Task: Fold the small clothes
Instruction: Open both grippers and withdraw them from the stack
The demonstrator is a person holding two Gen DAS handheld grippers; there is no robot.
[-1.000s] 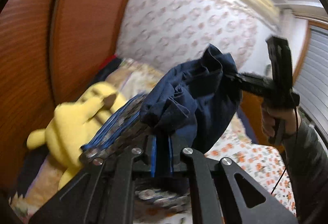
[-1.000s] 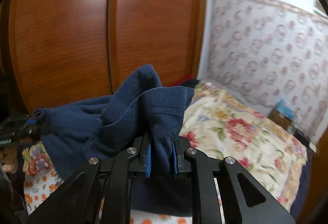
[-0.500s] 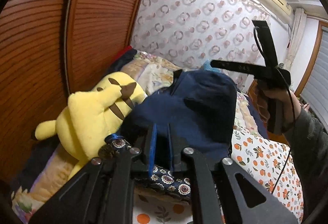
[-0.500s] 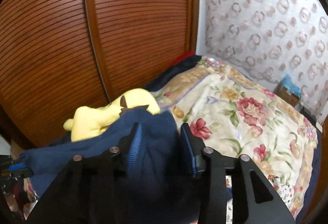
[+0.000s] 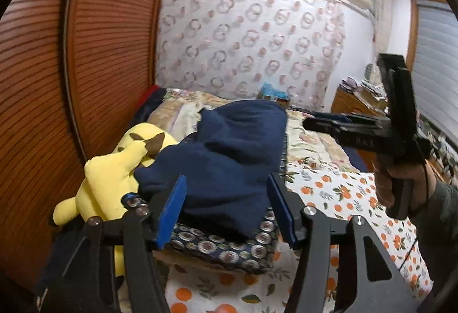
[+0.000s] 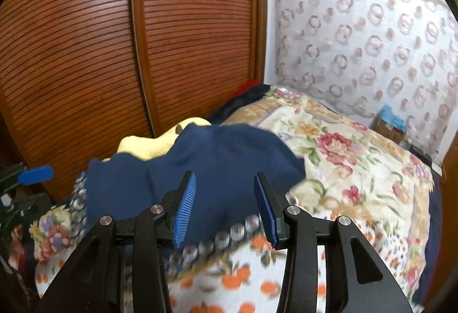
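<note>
Navy blue fleece garment (image 5: 226, 158) is lying in a loose heap on a patterned dark cushion (image 5: 229, 244) on the bed, right next to a yellow plush toy (image 5: 114, 172). Left tongs (image 5: 226, 207) and right tongs (image 6: 226, 207) both gape wide, gripping nothing.

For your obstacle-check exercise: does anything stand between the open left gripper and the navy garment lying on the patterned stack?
Nothing visible does. The left gripper is open directly in front of the navy garment, which lies on the patterned stack. The yellow plush sits off to the left.
</note>
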